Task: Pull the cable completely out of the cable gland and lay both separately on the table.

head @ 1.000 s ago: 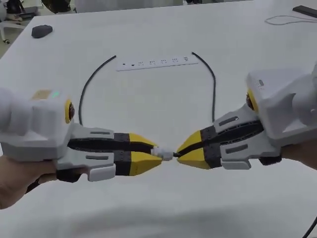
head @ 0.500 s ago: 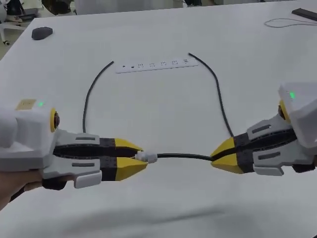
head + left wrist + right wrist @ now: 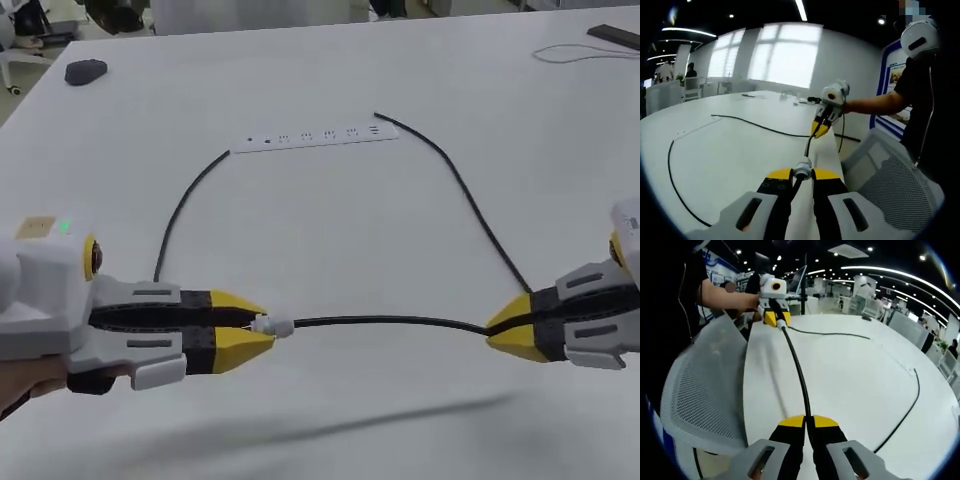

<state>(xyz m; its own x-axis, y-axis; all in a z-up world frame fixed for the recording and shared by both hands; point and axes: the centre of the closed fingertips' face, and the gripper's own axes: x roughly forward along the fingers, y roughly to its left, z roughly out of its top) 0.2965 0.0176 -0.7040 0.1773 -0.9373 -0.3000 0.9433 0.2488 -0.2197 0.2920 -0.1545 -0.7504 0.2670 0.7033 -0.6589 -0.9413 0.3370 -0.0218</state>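
In the head view, I am holding the left gripper (image 3: 258, 325) with its jaws clamped on the cable gland (image 3: 273, 326). The gland is a small white fitting poking out just past the yellow tips, low over the table (image 3: 330, 240). The right gripper (image 3: 492, 335) is pinching the cable (image 3: 390, 321) well apart from the gland, so a nearly straight black span is hanging between the two. To do this pull well, I am reckoning on drawing the right side away along the gland's own axis. The left side should stay steady so the cable is not binding at the mouth. I should re-grip close to the gland once my reach is running out. A long tail is arcing from behind the left gripper toward the power strip (image 3: 315, 135), so I am judging much of the cable is yet to pass through.

In the left gripper view, my own jaws are closing on the gland (image 3: 802, 166) from both sides. It is showing as a pale, ribbed, rounded collar. The thin, glossy black cable (image 3: 810, 142) is leaving its centre and rising to the right gripper (image 3: 821, 127).

In the right gripper view, my jaws are squeezed together on the cable (image 3: 797, 370) with no gap showing between the yellow tips. The cable is running in a gentle bow to the left gripper (image 3: 776, 320), and the gland there is too small to make out in detail. The far loop is lying slack on the table.
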